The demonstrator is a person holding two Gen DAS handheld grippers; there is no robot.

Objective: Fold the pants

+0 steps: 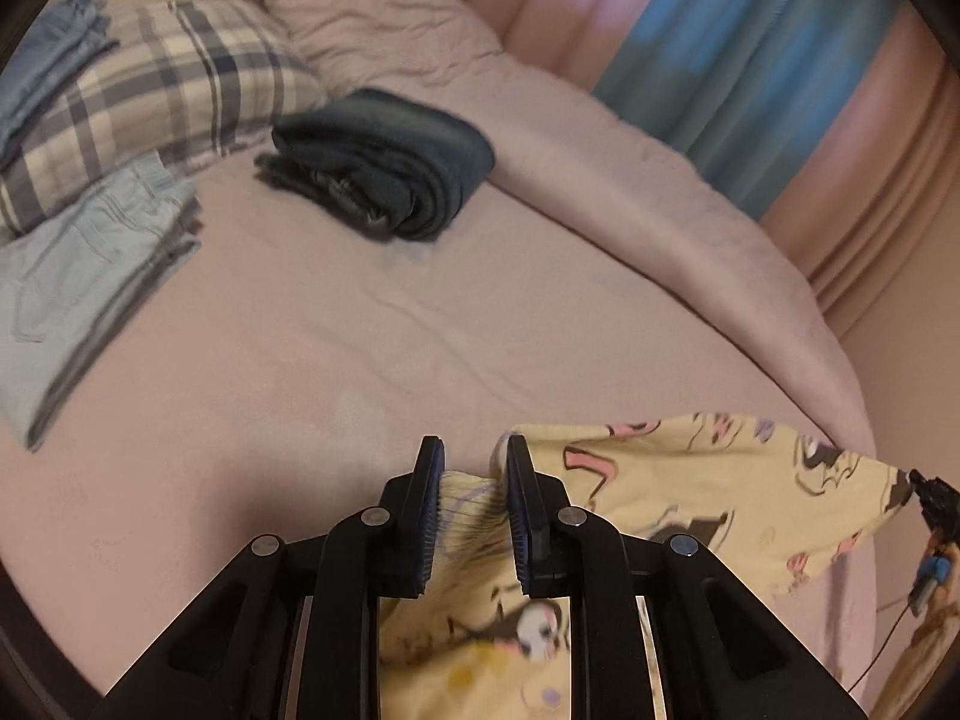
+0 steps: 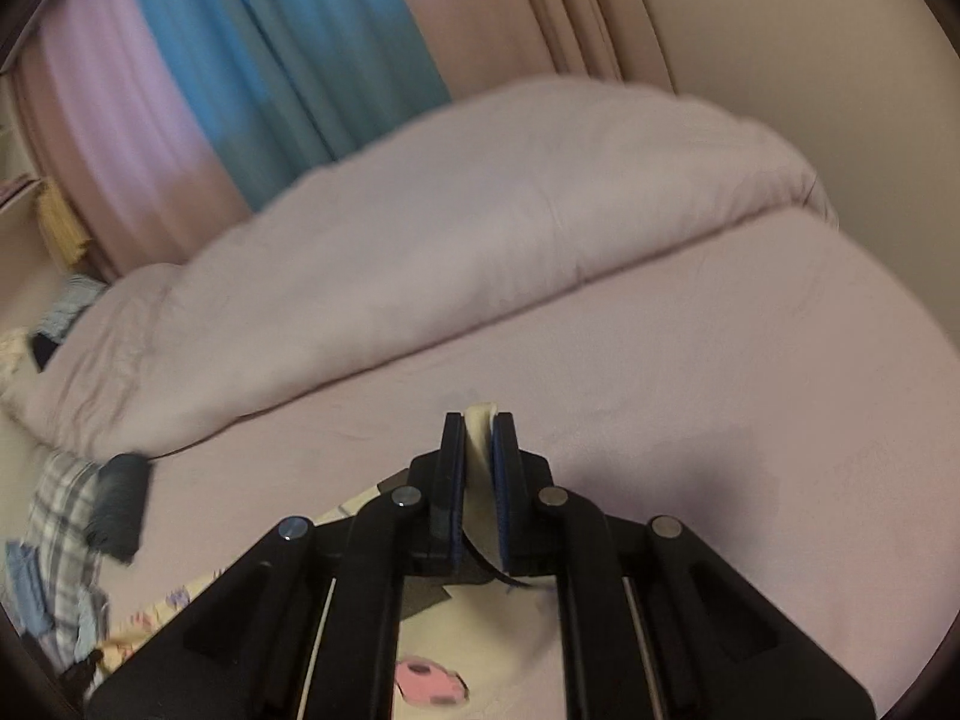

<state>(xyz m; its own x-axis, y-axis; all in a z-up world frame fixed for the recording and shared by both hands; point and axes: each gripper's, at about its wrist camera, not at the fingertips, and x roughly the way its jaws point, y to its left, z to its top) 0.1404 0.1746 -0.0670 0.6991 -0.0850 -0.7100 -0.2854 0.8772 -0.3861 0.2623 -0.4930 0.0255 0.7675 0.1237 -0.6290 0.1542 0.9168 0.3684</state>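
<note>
The yellow cartoon-print pants (image 1: 690, 480) hang stretched between my two grippers above the bed. My left gripper (image 1: 471, 462) is shut on one end of the pants, with fabric bunched between its blue pads. My right gripper (image 2: 480, 426) is shut on the other end of the pants (image 2: 480, 630), and a fold of yellow cloth pokes out past its tips. The right gripper (image 1: 930, 516) also shows at the right edge of the left wrist view, holding the far end of the pants.
The bed has a pale pink sheet (image 1: 360, 360) and a rolled duvet (image 2: 480, 210). Folded dark pants (image 1: 384, 162), light blue jeans (image 1: 78, 276) and a plaid pillow (image 1: 150, 102) lie at the far left. Pink and blue curtains (image 1: 750, 60) hang behind.
</note>
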